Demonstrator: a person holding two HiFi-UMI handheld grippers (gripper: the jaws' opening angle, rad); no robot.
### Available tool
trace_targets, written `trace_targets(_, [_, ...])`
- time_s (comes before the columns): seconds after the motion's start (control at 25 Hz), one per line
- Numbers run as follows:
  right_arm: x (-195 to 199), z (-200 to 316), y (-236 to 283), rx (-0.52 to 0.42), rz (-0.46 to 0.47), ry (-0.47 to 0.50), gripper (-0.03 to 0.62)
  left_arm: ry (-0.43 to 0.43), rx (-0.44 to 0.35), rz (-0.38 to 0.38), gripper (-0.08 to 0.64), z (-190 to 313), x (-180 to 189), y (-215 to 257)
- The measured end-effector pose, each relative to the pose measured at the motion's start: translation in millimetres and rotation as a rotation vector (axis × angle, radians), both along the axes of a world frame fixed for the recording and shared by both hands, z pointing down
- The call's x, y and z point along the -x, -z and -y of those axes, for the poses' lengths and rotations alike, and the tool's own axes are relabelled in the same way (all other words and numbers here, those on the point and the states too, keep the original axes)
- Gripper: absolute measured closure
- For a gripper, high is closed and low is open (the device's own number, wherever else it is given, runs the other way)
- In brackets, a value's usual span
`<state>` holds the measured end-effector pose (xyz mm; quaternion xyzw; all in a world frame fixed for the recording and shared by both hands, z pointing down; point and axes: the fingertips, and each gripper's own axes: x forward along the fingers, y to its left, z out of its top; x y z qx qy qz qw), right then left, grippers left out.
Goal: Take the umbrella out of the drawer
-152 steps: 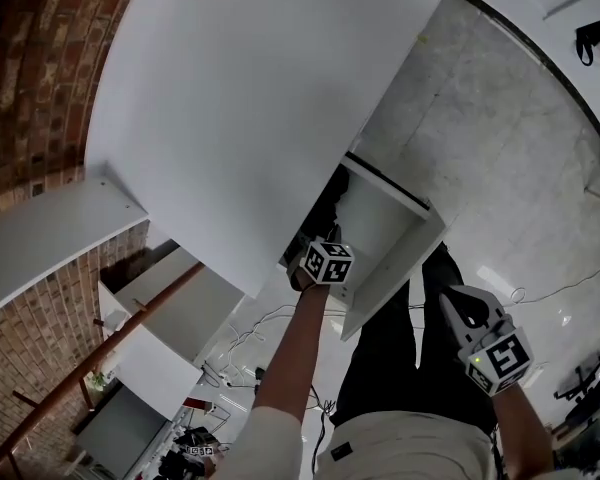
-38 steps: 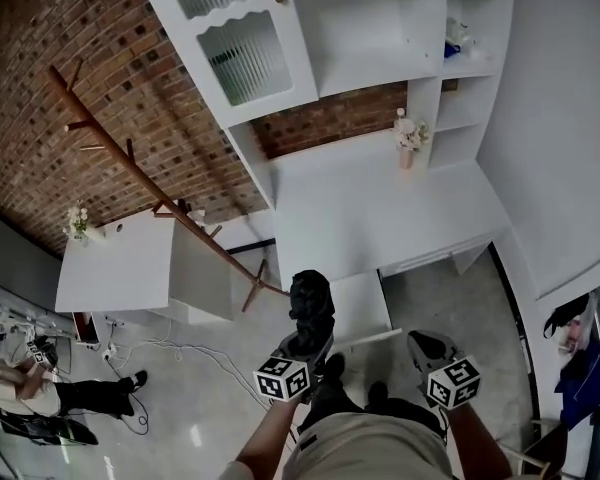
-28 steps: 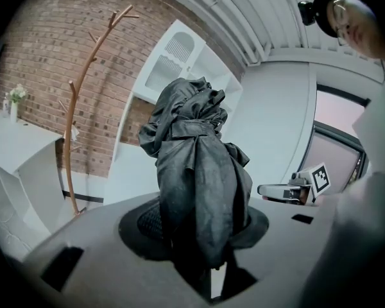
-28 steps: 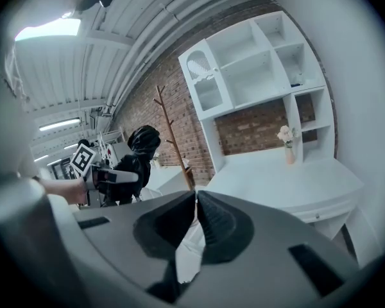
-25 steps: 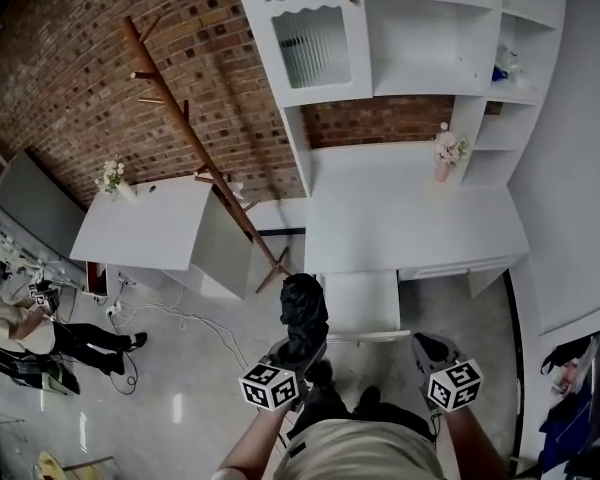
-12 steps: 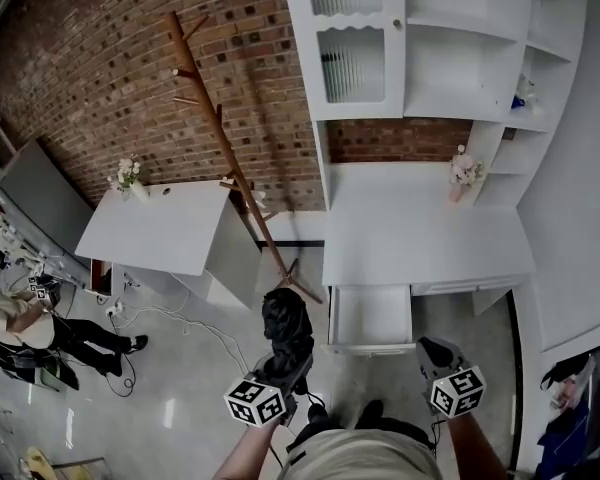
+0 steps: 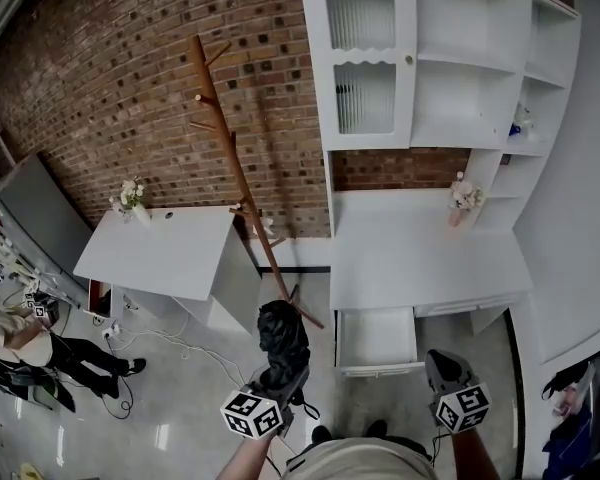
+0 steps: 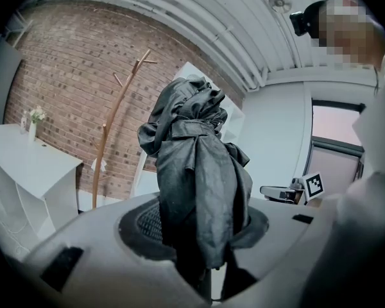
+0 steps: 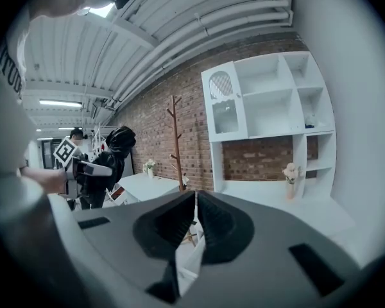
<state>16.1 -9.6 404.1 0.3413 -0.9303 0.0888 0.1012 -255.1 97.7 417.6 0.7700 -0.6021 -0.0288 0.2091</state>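
My left gripper [image 7: 278, 376] is shut on a black folded umbrella [image 7: 282, 334], which stands up out of its jaws over the floor, left of the open white drawer [image 7: 377, 340]. In the left gripper view the crumpled umbrella fabric [image 8: 196, 165] fills the middle, clamped low between the jaws of the left gripper [image 8: 205, 262]. My right gripper [image 7: 440, 360] hangs at the lower right, in front of the drawer, with nothing in it. In the right gripper view the jaws of the right gripper [image 9: 196, 197] stand together, and the umbrella [image 9: 112, 156] shows at the far left.
The drawer belongs to a white desk [image 7: 420, 258] under a shelf cabinet [image 7: 430, 58], with a vase of flowers [image 7: 465, 198] on it. A wooden coat rack [image 7: 235, 158] leans by the brick wall. A second white table [image 7: 155, 253] and a seated person [image 7: 30, 338] are at the left.
Both grippers have drawn back from the desk and risen a little. The umbrella has gone left with the left gripper, away from the open drawer. More of the cabinet shows.
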Motion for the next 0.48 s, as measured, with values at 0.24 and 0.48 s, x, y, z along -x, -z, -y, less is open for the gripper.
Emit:
trace_targets(0.24, [-0.2, -1.1, 6.5, -0.004, 0.011, 0.007, 0.561, -0.01, -0.023, 0.004, 0.367, 0.3, 4.5, 10.5])
trace_targets(0.48, [2.8, -2.6, 17.3, -0.027, 0.045, 0.048, 0.561, -0.005, -0.049, -0.01, 0.367, 1.7, 5.7, 16.7])
